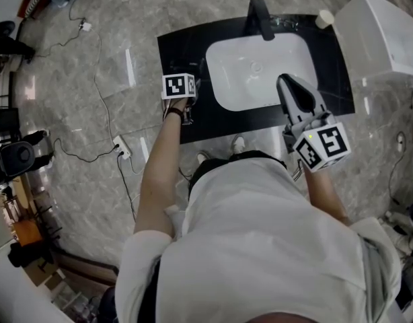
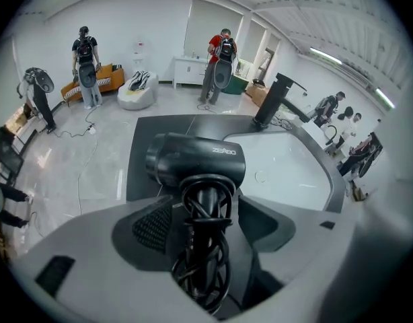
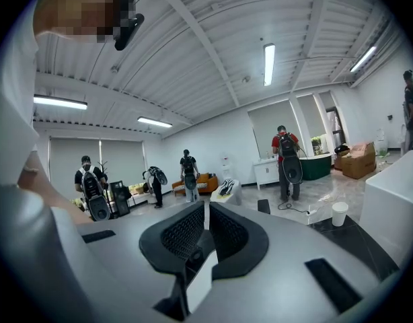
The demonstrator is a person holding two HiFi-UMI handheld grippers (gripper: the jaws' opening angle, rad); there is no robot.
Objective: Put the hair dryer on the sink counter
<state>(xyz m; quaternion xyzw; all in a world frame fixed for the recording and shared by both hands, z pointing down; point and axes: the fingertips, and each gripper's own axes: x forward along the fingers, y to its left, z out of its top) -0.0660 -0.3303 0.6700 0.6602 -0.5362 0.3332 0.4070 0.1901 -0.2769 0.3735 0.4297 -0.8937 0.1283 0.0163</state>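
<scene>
The left gripper (image 2: 205,214) clamps the hair dryer (image 2: 193,160) by its handle over the counter (image 2: 142,147) (ready to set down, I'd say), with the right gripper (image 3: 205,237) closed, empty and clear.

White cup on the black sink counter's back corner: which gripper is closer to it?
Right. The right gripper hovers at the white basin's right rim, in front of the white cup; the left gripper, holding the black hair dryer, is over the black counter's left end.

Bench (image 1: 174,51) strip at 9 o'clock of basin (image 1: 257,69) bare; faucet (image 1: 258,15) at 12, cup (image 1: 323,19) at 1, white unit (image 1: 385,36) at 3 block.
</scene>
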